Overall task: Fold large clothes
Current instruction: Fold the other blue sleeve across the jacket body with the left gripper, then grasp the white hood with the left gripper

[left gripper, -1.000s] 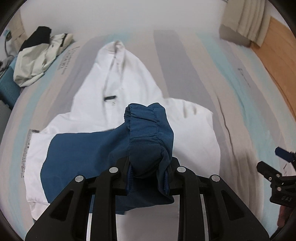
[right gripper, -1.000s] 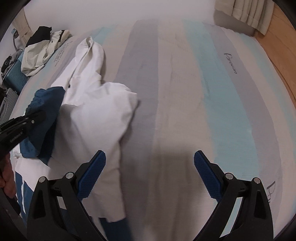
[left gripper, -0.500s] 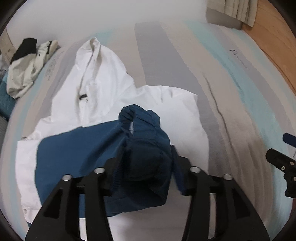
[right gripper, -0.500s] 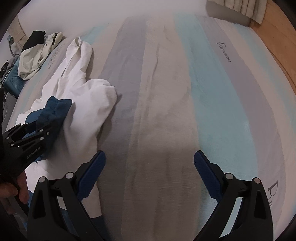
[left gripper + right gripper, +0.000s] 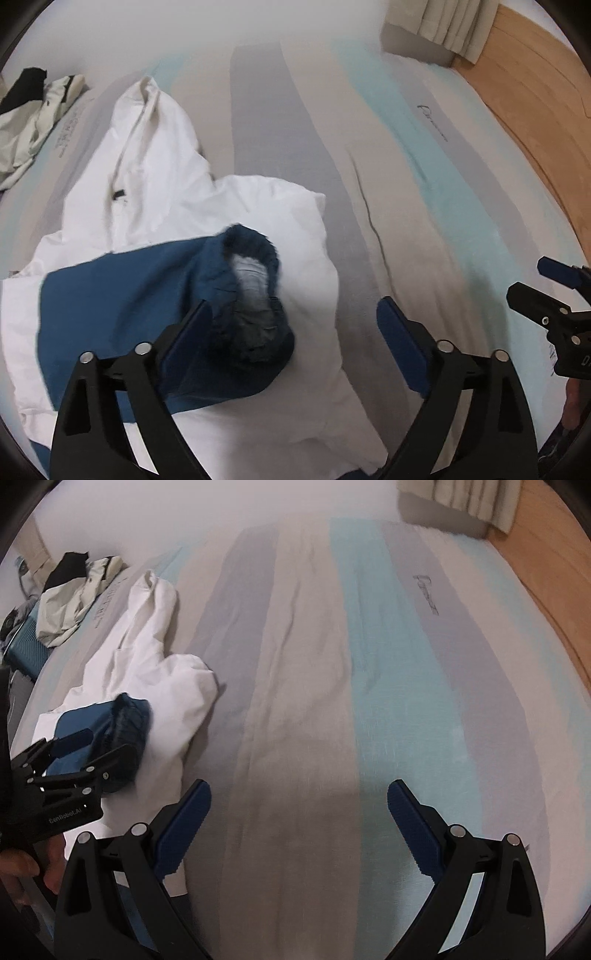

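Striped bedding (image 5: 306, 709) in grey, cream and pale blue covered the wide bed, with wood floor (image 5: 535, 92) off to one side and a curtain (image 5: 443, 22) at the top, cut off by the round picture edge. I saw the white jacket (image 5: 155, 177) lying flat near the left edge of the bed, and its blue sleeve (image 5: 122, 302) was folded across it. The cuff (image 5: 251, 295) sat bunched up right by one pad of my left gripper (image 5: 295, 328), whose jaws were opening; I could not tell if that pad touched the cloth, and the other pad stood clear. My right gripper (image 5: 299, 812) hung over bare bedding with its jaws wide apart and nothing between them. Another heap of clothes (image 5: 74, 590) lay at the far corner, too blurry to make out. A bit of my hand (image 5: 22, 864) peeked in, mostly hidden.
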Demonstrator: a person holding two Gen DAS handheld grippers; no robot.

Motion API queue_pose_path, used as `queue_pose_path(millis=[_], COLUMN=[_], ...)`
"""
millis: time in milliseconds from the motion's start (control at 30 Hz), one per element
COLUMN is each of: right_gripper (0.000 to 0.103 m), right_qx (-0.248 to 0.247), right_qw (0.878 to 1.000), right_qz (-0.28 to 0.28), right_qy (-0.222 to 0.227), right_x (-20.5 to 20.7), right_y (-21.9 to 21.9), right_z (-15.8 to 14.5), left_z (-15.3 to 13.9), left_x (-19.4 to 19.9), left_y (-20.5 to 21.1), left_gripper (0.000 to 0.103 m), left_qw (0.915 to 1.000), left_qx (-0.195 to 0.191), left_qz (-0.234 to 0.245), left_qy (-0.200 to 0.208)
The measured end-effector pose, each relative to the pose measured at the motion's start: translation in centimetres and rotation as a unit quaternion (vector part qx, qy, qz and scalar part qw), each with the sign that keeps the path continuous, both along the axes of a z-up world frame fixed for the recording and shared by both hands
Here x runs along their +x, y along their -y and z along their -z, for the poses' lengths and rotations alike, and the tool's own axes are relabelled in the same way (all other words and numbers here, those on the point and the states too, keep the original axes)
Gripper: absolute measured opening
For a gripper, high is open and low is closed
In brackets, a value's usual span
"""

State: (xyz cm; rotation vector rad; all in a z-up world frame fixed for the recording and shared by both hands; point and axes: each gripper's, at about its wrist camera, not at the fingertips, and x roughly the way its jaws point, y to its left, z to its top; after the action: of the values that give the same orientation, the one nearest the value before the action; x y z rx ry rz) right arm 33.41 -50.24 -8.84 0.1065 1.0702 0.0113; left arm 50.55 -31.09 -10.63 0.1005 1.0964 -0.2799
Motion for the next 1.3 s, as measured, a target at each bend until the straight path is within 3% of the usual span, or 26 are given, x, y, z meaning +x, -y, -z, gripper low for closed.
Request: queue_pose_path(millis=[100, 300, 500, 733, 1133, 1300], right_gripper=[0.093, 0.093, 0.093, 0.093, 0.093, 0.093], right_qx=[-0.01, -0.01, -0.019, -0.025, -0.043, -0.031], right_qw=[1.0, 0.998, 0.995, 0.993, 0.991, 0.991], right_qz=[-0.022, -0.048, -0.068, -0.08, -0.1, -0.118], right_qy=[0.012, 0.033, 0.064, 0.083, 0.074, 0.055], right_x=[0.5, 2.7, 6.3, 12.9, 25.4, 31.0], right_y=[-1.7, -6.9, -14.8, -22.4, -27.4, -27.4], right_z=[-1.6, -4.4, -6.7, -7.9, -2.7, -0.3], left_z=[-1.7, -4.6, -6.4, -6.5, -2.1, 1.0], left_x=[0.2, 2.2, 5.5, 12.4, 25.1, 29.6], left_y=[-2.2, -10.2, -18.7, -27.0, -29.1, -28.2], left_gripper=[0.097, 0.097, 0.097, 0.097, 0.097, 0.097], left_qw=[0.9999, 0.9987, 0.9988, 0.9996, 1.0, 0.9995], left_qx=[0.001, 0.017, 0.033, -0.004, 0.006, -0.017], left_qz=[-0.016, -0.047, -0.032, -0.027, 0.002, 0.019], left_qy=[0.006, 0.007, 0.019, 0.001, 0.001, -0.017])
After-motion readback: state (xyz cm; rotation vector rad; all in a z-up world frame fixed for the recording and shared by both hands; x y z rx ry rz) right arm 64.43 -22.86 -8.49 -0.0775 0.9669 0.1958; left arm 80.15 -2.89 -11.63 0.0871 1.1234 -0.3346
